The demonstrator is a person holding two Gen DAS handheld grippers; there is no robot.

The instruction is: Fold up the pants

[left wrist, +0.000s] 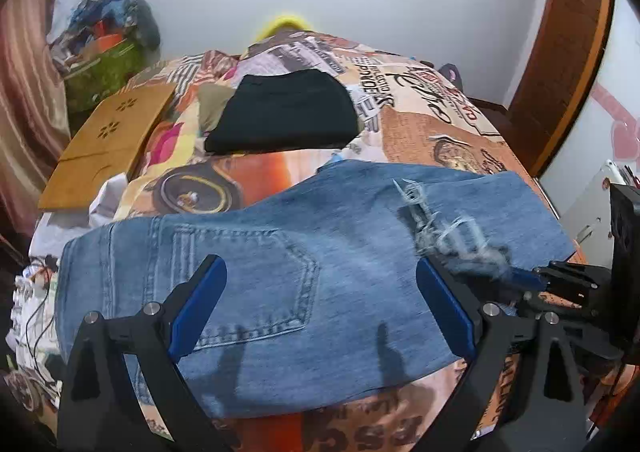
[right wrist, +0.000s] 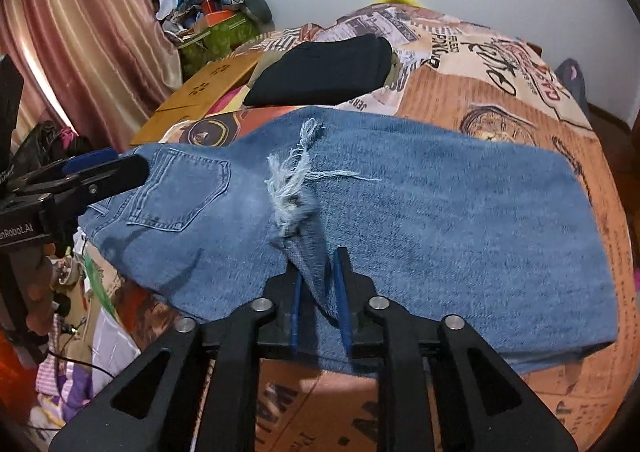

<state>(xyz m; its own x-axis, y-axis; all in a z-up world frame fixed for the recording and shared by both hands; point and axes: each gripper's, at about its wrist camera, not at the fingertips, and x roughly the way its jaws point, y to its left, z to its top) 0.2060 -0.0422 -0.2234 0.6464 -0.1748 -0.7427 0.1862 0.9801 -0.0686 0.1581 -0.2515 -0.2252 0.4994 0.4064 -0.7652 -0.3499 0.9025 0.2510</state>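
Note:
Blue jeans (left wrist: 340,236) lie folded across the printed bedspread (left wrist: 436,124), back pocket (right wrist: 180,192) to the left and a frayed rip (right wrist: 292,180) near the middle. My left gripper (left wrist: 320,288) hovers open over the pocket end, its blue pads wide apart with nothing between them; the right wrist view shows it from the side (right wrist: 116,168). At the near edge of the jeans (right wrist: 440,220), my right gripper (right wrist: 320,292) has its jaws slightly apart. A raised fold of denim stands loosely between its pads (right wrist: 343,308).
A folded black garment (left wrist: 284,116) rests behind the jeans. A yellow-brown board (left wrist: 108,148) lies at the bed's left side, with a heap of clothes (left wrist: 108,48) behind it. A curtain (right wrist: 80,44) hangs on the left and a wooden door frame (left wrist: 568,64) stands right.

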